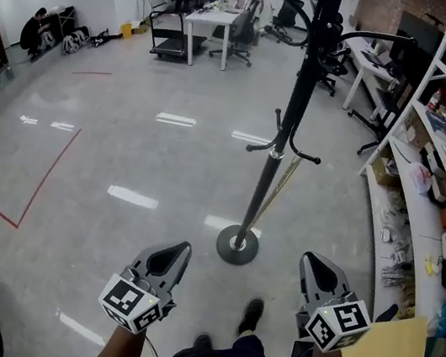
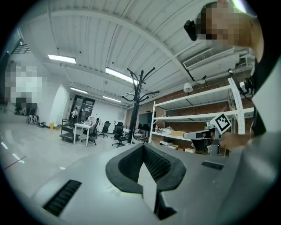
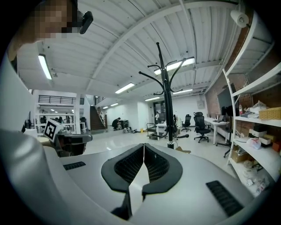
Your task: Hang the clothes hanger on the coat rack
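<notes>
two grippers: held low at the bottom of the head view, one in each hand, both aimed toward the coat rack.
left gripper (image 1: pixel 179 249): jaws closed, the dark ribbed pads pressed against each other at the tips (image 2: pixel 143 148); well apart from the rack.
floor (image 1: pixel 127 139): pale and glossy, marked with red tape lines at the left.
coat rack (image 1: pixel 288 125): black pole standing upright on a round base, between and beyond the two grippers; curved hooks at mid height and at the top (image 2: pixel 137 101) (image 3: pixel 164 96).
tan shape (image 3: pixel 183 150): seen on the floor just beside the rack's base; whether it is the clothes hanger cannot be told.
right gripper (image 1: pixel 313 262): jaws closed, pads meeting in a thin seam (image 3: pixel 144 147); well apart from the rack.
shelving (image 1: pixel 430 167): white open shelves along the right wall, loaded with boxes and small items.
</notes>
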`<action>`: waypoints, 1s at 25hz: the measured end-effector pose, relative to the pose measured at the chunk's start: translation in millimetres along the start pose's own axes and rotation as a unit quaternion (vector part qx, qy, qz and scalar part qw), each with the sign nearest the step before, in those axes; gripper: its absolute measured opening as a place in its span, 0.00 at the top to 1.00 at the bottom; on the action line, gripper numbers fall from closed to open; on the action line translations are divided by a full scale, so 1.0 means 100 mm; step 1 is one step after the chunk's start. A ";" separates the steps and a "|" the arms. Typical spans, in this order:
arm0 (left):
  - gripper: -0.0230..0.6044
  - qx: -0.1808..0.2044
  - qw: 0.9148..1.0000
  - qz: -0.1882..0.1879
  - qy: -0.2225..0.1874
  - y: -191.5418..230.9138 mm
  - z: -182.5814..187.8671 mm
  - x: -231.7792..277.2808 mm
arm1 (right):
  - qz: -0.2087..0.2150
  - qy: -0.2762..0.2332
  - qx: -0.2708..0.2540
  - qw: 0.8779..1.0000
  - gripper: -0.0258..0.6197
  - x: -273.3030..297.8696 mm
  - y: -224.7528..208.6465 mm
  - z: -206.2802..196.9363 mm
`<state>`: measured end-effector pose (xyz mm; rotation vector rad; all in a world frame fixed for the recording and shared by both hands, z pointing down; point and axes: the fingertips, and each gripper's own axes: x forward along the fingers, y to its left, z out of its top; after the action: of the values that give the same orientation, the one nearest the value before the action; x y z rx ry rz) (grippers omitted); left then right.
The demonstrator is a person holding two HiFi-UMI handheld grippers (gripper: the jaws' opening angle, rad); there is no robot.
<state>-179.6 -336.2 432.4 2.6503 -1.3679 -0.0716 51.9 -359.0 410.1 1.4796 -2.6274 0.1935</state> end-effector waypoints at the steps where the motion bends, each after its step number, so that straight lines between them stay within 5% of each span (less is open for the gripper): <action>1: 0.96 -0.005 1.000 -0.004 0.005 -0.06 -0.03 -0.10 | 0.002 0.002 -0.001 1.000 0.95 -0.05 0.09 -0.01; 10: 0.96 -0.008 0.999 -0.030 0.017 -0.56 -0.05 -0.44 | 0.010 -0.005 -0.012 1.000 0.95 -0.61 0.46 0.03; 16: 0.96 -0.010 1.000 -0.011 0.004 -0.88 0.01 -0.77 | 0.023 -0.019 -0.016 0.999 0.95 -1.06 0.65 0.00; 25: 0.97 -0.010 1.000 -0.013 0.012 -1.88 -0.16 -1.26 | 0.037 -0.019 -0.006 0.999 0.95 -2.06 0.82 -0.28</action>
<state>-99.4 -124.5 413.4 2.6446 -1.3175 -0.0567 89.1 -139.4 398.9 1.3963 -2.7111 0.1577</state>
